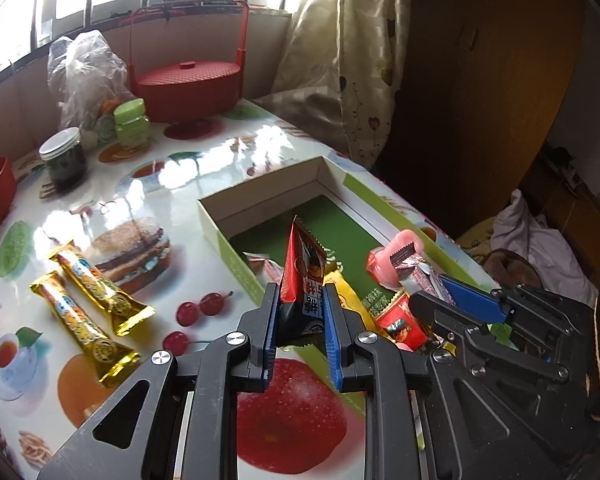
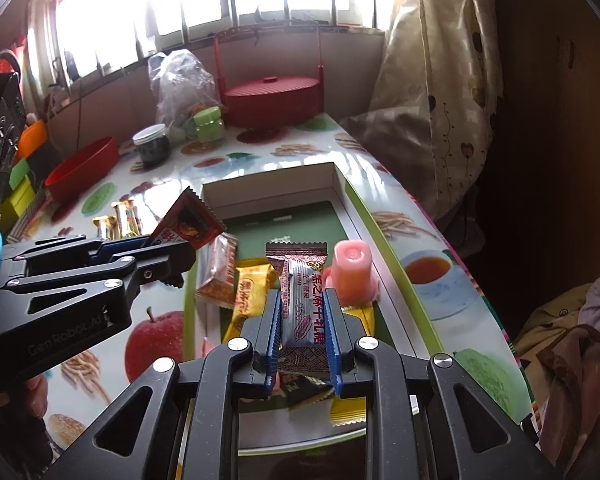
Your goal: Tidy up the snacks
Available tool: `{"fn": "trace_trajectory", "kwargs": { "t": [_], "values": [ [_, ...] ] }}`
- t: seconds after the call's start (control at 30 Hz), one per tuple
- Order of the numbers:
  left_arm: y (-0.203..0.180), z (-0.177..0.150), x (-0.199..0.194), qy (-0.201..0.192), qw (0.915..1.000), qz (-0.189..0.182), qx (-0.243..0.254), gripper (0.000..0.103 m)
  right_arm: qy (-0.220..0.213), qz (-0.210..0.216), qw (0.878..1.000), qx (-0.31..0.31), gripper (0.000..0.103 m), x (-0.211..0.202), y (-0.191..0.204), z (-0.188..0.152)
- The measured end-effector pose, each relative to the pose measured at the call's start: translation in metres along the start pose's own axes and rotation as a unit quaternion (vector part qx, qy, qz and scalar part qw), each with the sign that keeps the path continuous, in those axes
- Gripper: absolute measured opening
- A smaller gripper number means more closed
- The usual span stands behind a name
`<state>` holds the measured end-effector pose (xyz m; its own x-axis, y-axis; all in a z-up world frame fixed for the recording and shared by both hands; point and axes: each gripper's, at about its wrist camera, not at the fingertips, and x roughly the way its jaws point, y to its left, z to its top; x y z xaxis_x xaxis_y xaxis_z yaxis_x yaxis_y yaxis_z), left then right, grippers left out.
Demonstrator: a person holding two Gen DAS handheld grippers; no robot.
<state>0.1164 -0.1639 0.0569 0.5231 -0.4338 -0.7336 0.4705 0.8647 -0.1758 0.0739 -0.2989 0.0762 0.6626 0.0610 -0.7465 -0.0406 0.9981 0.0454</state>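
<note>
1. Gripping a red and black snack packet (image 1: pixel 302 280), the left gripper (image 1: pixel 302 316) has its blue pads squeezed tight on it, and the packet stands up above the near edge of the box (image 1: pixel 260 196).
2. Squeezed tight too, the right gripper (image 2: pixel 302 328) holds a silver candy bar (image 2: pixel 302 304) over the box.
3. Inside the green-bottomed box lie a pink jelly cup (image 2: pixel 352 268), a yellow packet (image 2: pixel 250 292) and an orange packet (image 2: pixel 220 268).
4. Two gold cookie rolls (image 1: pixel 88 304) lie side by side on the table (image 1: pixel 188 168), left of the box.
5. At the back stand a red lidded basket (image 1: pixel 188 88), a dark jar (image 1: pixel 64 158), a green jar (image 1: pixel 131 122) and a red bowl (image 2: pixel 82 168).
</note>
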Motion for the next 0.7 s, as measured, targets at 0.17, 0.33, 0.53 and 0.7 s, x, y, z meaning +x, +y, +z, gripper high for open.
{"fn": "trace_trajectory", "kwargs": {
  "t": [0.17,0.33,0.53,0.7],
  "values": [
    [-0.005,-0.003,0.008,0.012,0.9999,-0.005,0.003,0.022,0.007,-0.003,1.0,0.003,0.019,0.003,-0.005,-0.004],
    [-0.011,-0.003,0.013,0.018,0.9998,-0.007,0.008,0.022,0.011,-0.006,1.0,0.006,0.019,0.006,-0.01,-0.006],
    [-0.015,-0.004,0.018,0.024,0.9996,-0.011,0.012,0.022,0.015,-0.01,1.0,0.007,0.019,0.008,-0.013,-0.009],
    [-0.016,-0.004,0.021,0.029,0.9994,-0.014,0.014,0.022,0.017,-0.015,1.0,0.009,0.019,0.009,-0.015,-0.01]
  ]
}}
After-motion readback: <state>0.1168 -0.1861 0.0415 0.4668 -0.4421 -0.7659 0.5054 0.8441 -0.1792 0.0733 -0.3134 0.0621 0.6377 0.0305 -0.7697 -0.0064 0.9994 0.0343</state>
